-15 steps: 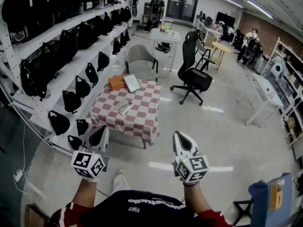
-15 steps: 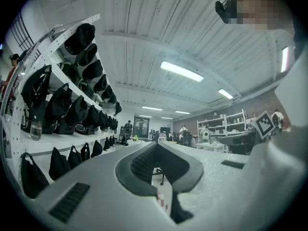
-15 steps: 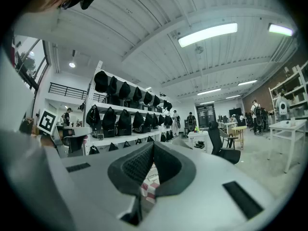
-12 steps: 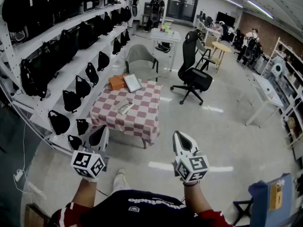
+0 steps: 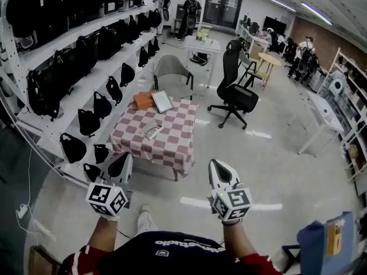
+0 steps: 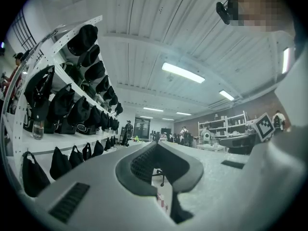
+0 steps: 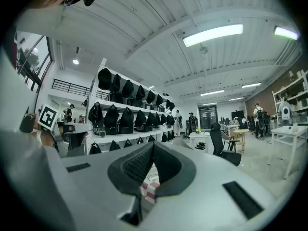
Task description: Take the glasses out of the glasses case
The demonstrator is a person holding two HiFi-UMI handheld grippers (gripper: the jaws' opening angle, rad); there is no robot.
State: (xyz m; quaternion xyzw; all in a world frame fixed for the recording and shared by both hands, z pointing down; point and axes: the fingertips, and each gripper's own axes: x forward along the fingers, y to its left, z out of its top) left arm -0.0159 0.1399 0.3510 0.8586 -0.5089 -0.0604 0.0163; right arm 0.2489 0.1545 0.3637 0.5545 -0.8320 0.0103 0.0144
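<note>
Glasses case (image 5: 152, 131), as I take the small grey thing to be, lies near the middle of the checked table (image 5: 172, 150), well apart from both grippers and too small to tell whether its lid is up. It should be light and stiff-shelled, likely to skid on the cloth, so one gripper ought to pin an end while the other lifts the long edge. The glasses inside would be thin and fragile. They are best taken by the bridge or a temple, never the lenses. The left gripper (image 5: 120, 165) and right gripper (image 5: 219, 173) are raised in front of the person, each with jaws pressed together on nothing. Against the earlier frame both sit in the same spots, and only the room has drifted slightly in the head view
</note>
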